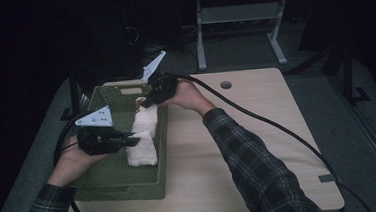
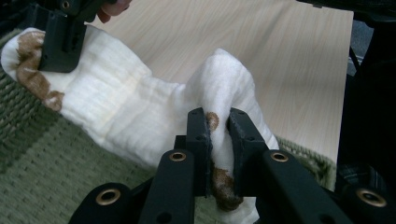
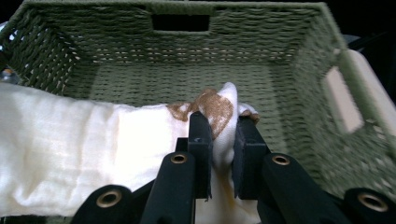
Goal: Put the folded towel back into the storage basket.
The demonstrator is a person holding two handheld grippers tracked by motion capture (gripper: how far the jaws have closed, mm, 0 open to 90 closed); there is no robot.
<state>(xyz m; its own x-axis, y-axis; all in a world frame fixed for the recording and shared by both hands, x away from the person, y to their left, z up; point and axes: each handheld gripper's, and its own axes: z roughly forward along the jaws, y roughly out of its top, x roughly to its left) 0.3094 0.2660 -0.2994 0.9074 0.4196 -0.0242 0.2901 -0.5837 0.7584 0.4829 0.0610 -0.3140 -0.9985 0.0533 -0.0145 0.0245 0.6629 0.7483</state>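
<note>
1. While you hold the white cloth [image 1: 143,136] stretched between both claws, start at your left: the left claw [image 1: 134,136] has its jaws pinched nearly shut on one end of the cloth, on a fold with a brown patch, as the left gripper view shows [image 2: 219,140].
2. That cloth hangs over the right-hand part of the green woven basket [image 1: 112,177], which sits on the left of the wooden surface [image 1: 239,147]; part of it drapes just above the basket's right wall.
3. On your right, the right claw [image 1: 142,103] is likewise clamped nearly closed on the other end, gripping a brown-marked corner in the right gripper view [image 3: 219,135], near the basket's far wall with its handle cutout [image 3: 180,22].
4. Risk, as I judge it: each claw has only a thin bunch of fabric. If you pull the ends apart too hard, one corner may slide out and the cloth would drop unevenly.
5. Another risk: the cloth lies close to the right wall. Lower it without moving it left first and part could land over the rim or spill onto the surface.
6. The rough weave may also snag the fabric if you drag it across the basket instead of setting it down.
</note>
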